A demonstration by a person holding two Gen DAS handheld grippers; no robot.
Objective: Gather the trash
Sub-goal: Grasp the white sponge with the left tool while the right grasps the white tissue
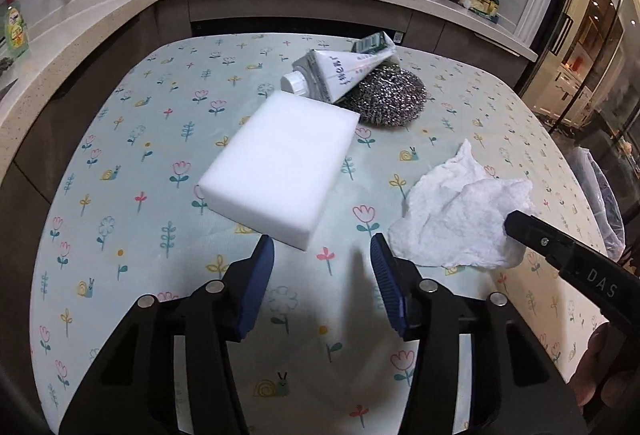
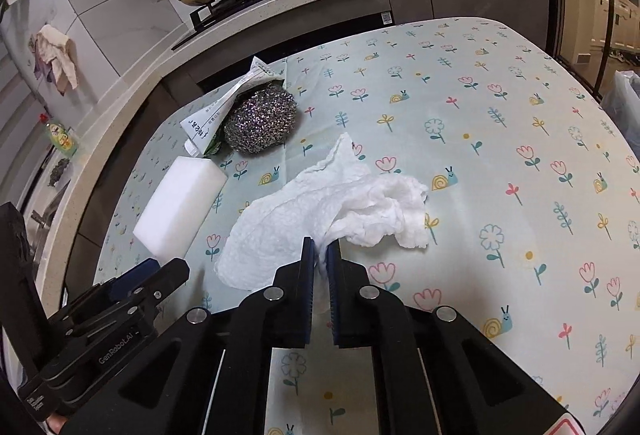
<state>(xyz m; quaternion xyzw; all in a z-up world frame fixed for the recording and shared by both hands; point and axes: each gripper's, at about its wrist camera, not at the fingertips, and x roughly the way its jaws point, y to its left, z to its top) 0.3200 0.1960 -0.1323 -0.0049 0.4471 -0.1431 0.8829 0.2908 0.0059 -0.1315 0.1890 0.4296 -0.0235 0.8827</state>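
Observation:
A crumpled white paper towel (image 2: 328,207) lies on the flowered tablecloth; it also shows in the left wrist view (image 1: 456,219). My right gripper (image 2: 321,251) is shut on the towel's near edge. Its black finger (image 1: 532,235) shows over the towel in the left wrist view. My left gripper (image 1: 322,255) is open and empty just in front of a white sponge block (image 1: 280,167). A squashed white carton with a screw cap (image 1: 340,69) leans on a steel scouring ball (image 1: 386,97) behind the sponge. The left gripper shows at the lower left of the right wrist view (image 2: 160,273).
The tablecloth-covered table (image 2: 500,155) stands in front of a kitchen counter (image 1: 132,1) with a gas hob, two pans and bottles. A bin lined with a clear bag (image 1: 600,195) stands past the table's right edge, seen too in the right wrist view (image 2: 624,103).

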